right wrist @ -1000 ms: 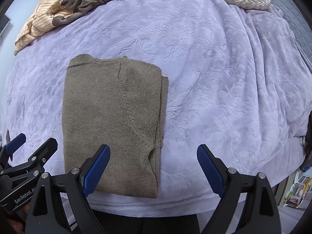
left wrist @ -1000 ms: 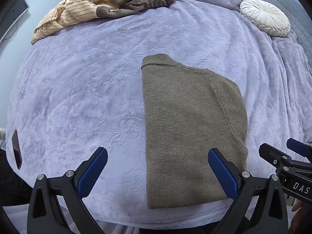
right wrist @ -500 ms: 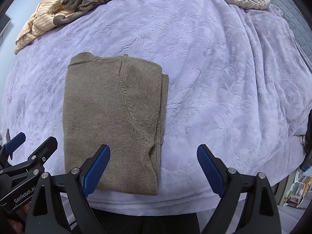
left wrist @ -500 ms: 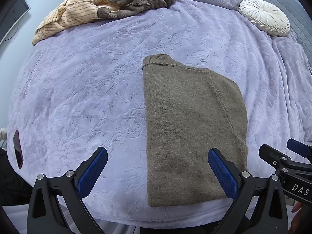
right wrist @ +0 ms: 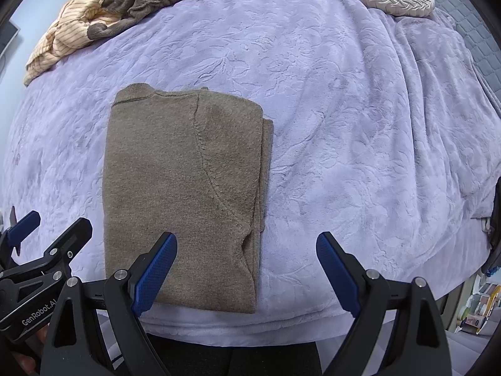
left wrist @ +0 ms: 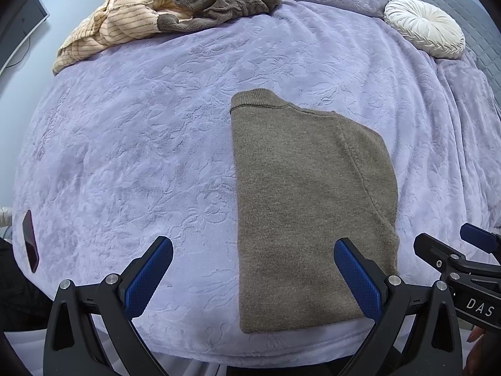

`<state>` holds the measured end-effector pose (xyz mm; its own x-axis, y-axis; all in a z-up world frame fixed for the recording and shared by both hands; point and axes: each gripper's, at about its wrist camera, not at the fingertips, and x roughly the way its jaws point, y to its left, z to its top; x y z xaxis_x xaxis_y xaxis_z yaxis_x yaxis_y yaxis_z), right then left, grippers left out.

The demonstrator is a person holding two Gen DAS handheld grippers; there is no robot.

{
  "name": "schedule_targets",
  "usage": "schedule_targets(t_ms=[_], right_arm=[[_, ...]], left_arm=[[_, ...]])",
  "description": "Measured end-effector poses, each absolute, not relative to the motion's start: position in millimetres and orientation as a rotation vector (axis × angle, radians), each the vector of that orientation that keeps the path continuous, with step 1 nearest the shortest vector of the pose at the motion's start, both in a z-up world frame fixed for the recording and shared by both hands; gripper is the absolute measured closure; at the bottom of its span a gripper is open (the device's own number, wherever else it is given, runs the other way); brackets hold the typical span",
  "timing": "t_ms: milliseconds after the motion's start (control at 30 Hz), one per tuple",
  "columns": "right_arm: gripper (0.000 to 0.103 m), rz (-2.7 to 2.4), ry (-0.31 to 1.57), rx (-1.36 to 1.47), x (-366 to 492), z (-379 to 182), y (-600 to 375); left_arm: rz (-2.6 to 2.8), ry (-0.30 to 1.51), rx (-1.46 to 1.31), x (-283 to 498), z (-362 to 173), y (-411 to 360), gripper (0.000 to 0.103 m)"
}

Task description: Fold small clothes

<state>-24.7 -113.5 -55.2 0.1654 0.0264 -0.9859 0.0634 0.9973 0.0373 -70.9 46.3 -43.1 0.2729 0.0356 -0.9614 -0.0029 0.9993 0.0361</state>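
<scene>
Here folded sweater (left wrist: 310,206) flat on bed — beneath spread fingers (left wrist: 357,271), untouched.

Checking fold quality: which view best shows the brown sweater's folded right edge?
The right wrist view: the brown sweater shows its stacked layers along the right edge unobstructed. In the left wrist view, the sweater has that edge's lower corner hidden behind a gripper finger.
</scene>
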Motion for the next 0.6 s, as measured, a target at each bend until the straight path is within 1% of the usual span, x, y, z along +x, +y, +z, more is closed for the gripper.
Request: schedule_targets(t_ms=[600], right_arm=[[0.011,-0.024,1.41,0.074,-23.6,-56.8,-109.0]], left_arm=[[0.023,1.262,0.004,-72.1,-37.9,44.5,0.0]])
